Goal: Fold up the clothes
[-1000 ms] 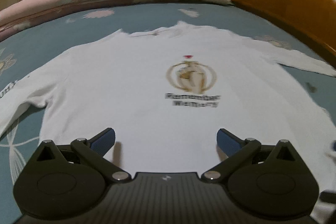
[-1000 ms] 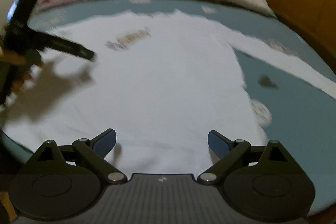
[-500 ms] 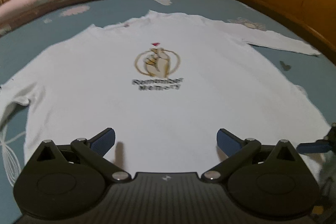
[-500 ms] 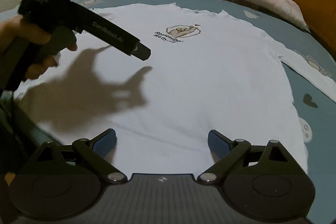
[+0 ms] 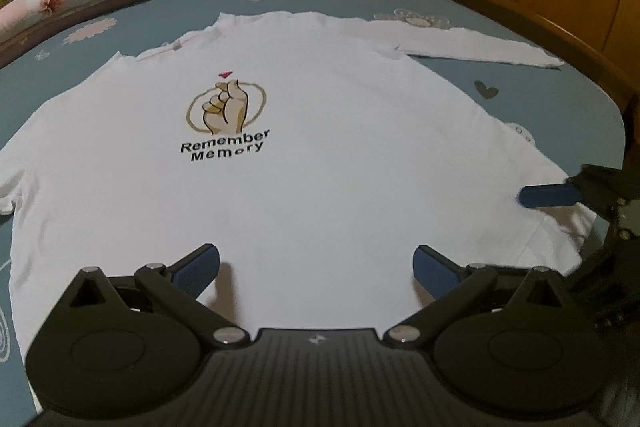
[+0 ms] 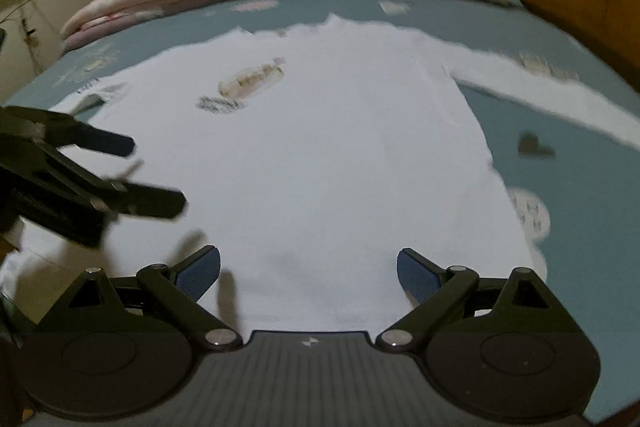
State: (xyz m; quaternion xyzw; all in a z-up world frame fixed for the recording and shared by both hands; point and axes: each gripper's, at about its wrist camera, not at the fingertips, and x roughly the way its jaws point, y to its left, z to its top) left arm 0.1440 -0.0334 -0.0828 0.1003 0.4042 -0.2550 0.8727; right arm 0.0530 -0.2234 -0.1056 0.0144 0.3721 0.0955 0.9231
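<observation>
While both grippers hover over the hem:
Shirt: white long-sleeved shirt [image 5: 320, 147] lies flat, print up, mid-bed on the blue sheet [image 5: 540, 115].
Left gripper [image 5: 316, 265]: jaws spread, empty.
Right gripper [image 6: 308, 267]: jaws spread, empty, near the hem's right corner.

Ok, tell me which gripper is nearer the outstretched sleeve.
Right. The right gripper hovers over the hem on the outstretched sleeve side; the left gripper hovers over the hem farther from it.
</observation>
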